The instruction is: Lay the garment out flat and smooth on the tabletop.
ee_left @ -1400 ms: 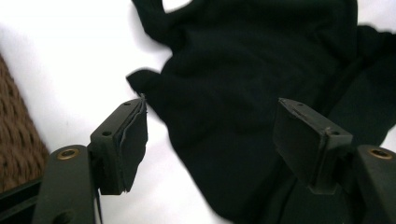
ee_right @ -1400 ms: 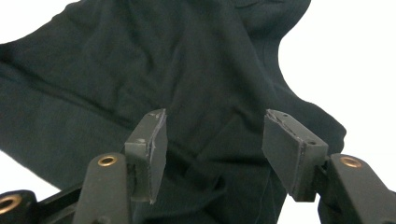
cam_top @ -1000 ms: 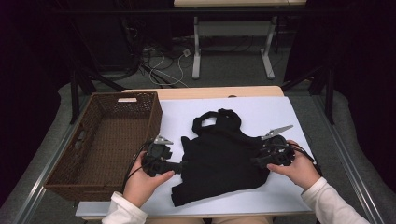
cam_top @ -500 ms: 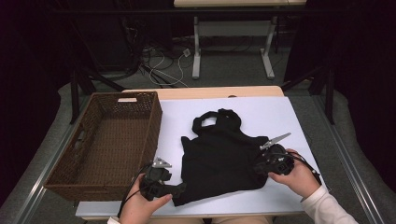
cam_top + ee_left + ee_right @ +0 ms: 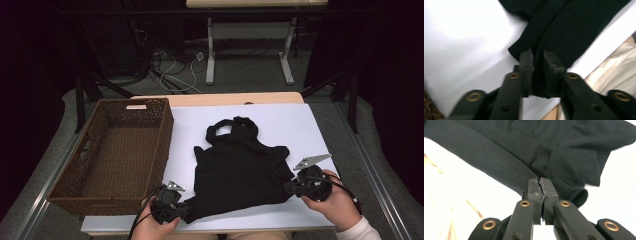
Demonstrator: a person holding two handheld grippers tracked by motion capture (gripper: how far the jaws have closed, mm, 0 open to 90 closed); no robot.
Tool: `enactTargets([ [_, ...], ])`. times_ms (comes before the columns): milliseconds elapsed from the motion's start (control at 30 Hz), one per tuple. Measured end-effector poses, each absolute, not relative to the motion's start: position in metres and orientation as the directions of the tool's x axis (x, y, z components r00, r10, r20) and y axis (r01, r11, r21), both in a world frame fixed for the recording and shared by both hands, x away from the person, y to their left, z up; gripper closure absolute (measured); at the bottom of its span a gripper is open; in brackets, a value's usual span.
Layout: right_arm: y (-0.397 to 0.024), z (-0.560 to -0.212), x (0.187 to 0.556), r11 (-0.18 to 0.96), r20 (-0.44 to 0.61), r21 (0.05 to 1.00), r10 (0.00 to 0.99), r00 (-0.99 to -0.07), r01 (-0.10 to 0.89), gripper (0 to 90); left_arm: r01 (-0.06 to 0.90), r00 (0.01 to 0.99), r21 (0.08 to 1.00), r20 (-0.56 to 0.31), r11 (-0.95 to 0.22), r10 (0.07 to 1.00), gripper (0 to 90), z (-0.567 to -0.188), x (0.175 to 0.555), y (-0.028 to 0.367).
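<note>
A black sleeveless garment [image 5: 240, 165] lies flat on the white table [image 5: 295, 125], straps toward the far side. My left gripper [image 5: 189, 209] is at its near left corner. In the left gripper view the jaws have just been closing, and the left gripper [image 5: 538, 60] now pinches a fold of the garment's hem [image 5: 574, 25]. My right gripper [image 5: 289, 187] is at the near right corner. In the right gripper view the right gripper [image 5: 540, 185] has its pads pressed together on a thin edge of the garment [image 5: 524, 145].
A brown wicker basket [image 5: 166, 135] stands on the left, touching the white table's edge. The table's near edge runs just below both hands. Table legs and cables are on the floor beyond the far edge.
Both hands have slid toward the near edge, the left one more, and now sit at the garment's two near corners. The garment has hardly shifted.
</note>
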State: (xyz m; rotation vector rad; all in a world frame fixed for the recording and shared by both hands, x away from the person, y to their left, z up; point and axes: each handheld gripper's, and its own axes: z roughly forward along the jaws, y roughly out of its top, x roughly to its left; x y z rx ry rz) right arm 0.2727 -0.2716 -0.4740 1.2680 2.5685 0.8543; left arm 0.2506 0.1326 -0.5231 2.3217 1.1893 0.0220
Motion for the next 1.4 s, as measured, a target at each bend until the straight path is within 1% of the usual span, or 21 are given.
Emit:
enactTargets([
  [33,-0.273,-0.473,0.268,0.477,0.106,0.551,0.774,-0.624,0.685,88.0,0.750,0.612,0.468,-0.222,-0.467,0.760,84.4,-0.521,0.249,0.133],
  [100,-0.277,-0.472,0.260,0.490,0.098,0.543,0.770,-0.630,0.683,88.0,0.737,0.622,0.482,-0.211,-0.473,0.754,86.4,-0.514,0.246,0.134],
  [300,-0.285,-0.461,0.234,0.481,0.115,0.515,0.781,-0.614,0.709,88.0,0.700,0.652,0.527,-0.196,-0.482,0.732,87.3,-0.482,0.229,0.143],
  [333,-0.285,-0.459,0.229,0.469,0.131,0.526,0.779,-0.613,0.709,88.0,0.695,0.658,0.530,-0.198,-0.485,0.727,87.3,-0.475,0.223,0.144],
  [400,-0.286,-0.453,0.221,0.477,0.141,0.520,0.770,-0.622,0.708,88.0,0.688,0.672,0.530,-0.205,-0.496,0.712,87.2,-0.468,0.216,0.145],
  [467,-0.286,-0.450,0.212,0.477,0.137,0.522,0.771,-0.622,0.707,88.0,0.682,0.686,0.522,-0.214,-0.512,0.696,86.3,-0.464,0.208,0.144],
  [500,-0.286,-0.449,0.208,0.475,0.155,0.519,0.765,-0.625,0.711,87.8,0.684,0.687,0.519,-0.223,-0.513,0.691,83.9,-0.463,0.205,0.144],
  [533,-0.286,-0.448,0.205,0.470,0.172,0.512,0.764,-0.621,0.719,86.6,0.692,0.680,0.521,-0.240,-0.499,0.693,77.9,-0.463,0.201,0.144],
  [567,-0.287,-0.448,0.202,0.466,0.186,0.512,0.760,-0.622,0.722,82.1,0.693,0.682,0.520,-0.245,-0.500,0.690,70.1,-0.463,0.200,0.145],
  [600,-0.287,-0.449,0.200,0.460,0.193,0.514,0.760,-0.620,0.724,78.6,0.692,0.682,0.523,-0.248,-0.498,0.688,65.9,-0.462,0.199,0.146],
  [633,-0.288,-0.449,0.199,0.450,0.204,0.515,0.762,-0.614,0.729,74.9,0.700,0.669,0.529,-0.253,-0.479,0.698,63.4,-0.462,0.199,0.146],
  [700,-0.290,-0.449,0.197,0.426,0.227,0.509,0.772,-0.594,0.748,70.2,0.707,0.652,0.538,-0.244,-0.459,0.718,56.8,-0.462,0.202,0.149],
  [733,-0.291,-0.449,0.198,0.418,0.237,0.513,0.770,-0.592,0.749,67.8,0.718,0.635,0.541,-0.253,-0.437,0.730,54.9,-0.463,0.205,0.149],
  [833,-0.291,-0.453,0.202,0.412,0.224,0.515,0.782,-0.581,0.752,66.8,0.739,0.599,0.539,-0.249,-0.404,0.761,49.3,-0.469,0.215,0.148],
  [1000,-0.289,-0.467,0.216,0.397,0.181,0.508,0.818,-0.545,0.765,65.7,0.761,0.566,0.527,-0.253,-0.379,0.785,43.1,-0.486,0.235,0.143],
  [1033,-0.289,-0.470,0.218,0.383,0.187,0.510,0.825,-0.534,0.770,65.1,0.768,0.556,0.523,-0.258,-0.370,0.790,41.8,-0.489,0.239,0.142],
  [1100,-0.289,-0.476,0.224,0.372,0.173,0.508,0.840,-0.514,0.777,63.9,0.775,0.546,0.516,-0.256,-0.365,0.797,40.5,-0.496,0.246,0.140],
  [1167,-0.290,-0.483,0.228,0.363,0.156,0.505,0.854,-0.497,0.783,62.1,0.784,0.534,0.509,-0.262,-0.355,0.804,40.4,-0.502,0.252,0.138],
  [1267,-0.292,-0.490,0.235,0.339,0.164,0.499,0.867,-0.471,0.797,61.0,0.791,0.521,0.503,-0.253,-0.349,0.815,40.0,-0.508,0.260,0.135],
  [1333,-0.295,-0.495,0.240,0.325,0.149,0.502,0.880,-0.451,0.801,60.2,0.786,0.520,0.501,-0.221,-0.361,0.825,40.0,-0.508,0.263,0.131],
  [1400,-0.296,-0.498,0.245,0.298,0.149,0.504,0.894,-0.422,0.810,57.5,0.790,0.521,0.504,-0.253,-0.348,0.815,39.9,-0.509,0.265,0.127],
])
